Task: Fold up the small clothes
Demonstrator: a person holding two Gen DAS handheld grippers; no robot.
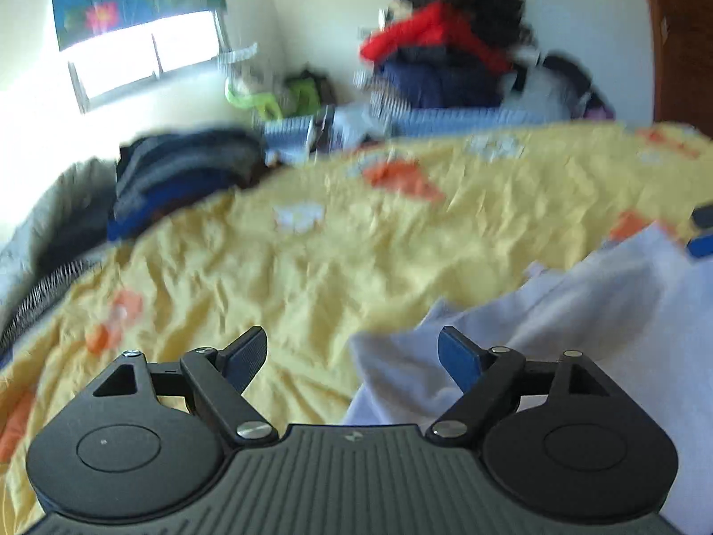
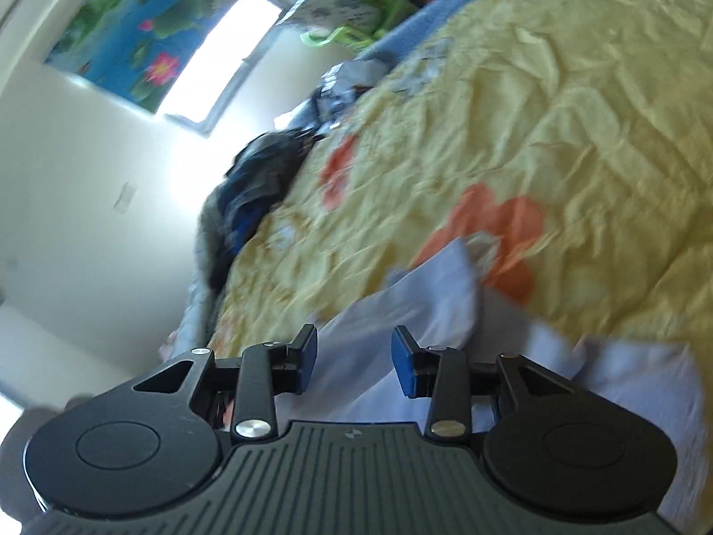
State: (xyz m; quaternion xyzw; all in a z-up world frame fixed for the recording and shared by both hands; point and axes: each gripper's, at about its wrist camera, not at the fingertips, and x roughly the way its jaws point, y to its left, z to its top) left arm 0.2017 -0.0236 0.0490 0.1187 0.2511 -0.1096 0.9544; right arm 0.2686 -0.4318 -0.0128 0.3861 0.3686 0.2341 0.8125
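Below the left claw (image 1: 352, 356), jaws spread wide and empty: pale lavender garment (image 1: 557, 321), crumpled on the yellow flowered bedspread (image 1: 312, 276), mostly under and beyond the right-hand finger. Ahead of the right claw (image 2: 354, 363), likewise parted and gripping nothing: the same garment (image 2: 414, 312), lying between and past the fingers. Farther off, at the bed's edge: dark clothes heap (image 1: 178, 178).

A crumpled yellow bedspread with orange and white flowers (image 1: 347, 245) covers the bed. A heap of red, navy and black garments (image 1: 450, 58) sits against the cream wall, near a lime-green bag (image 1: 263, 98). A blue lotus-print hanging (image 2: 133, 31) borders the bright window (image 1: 142, 58).
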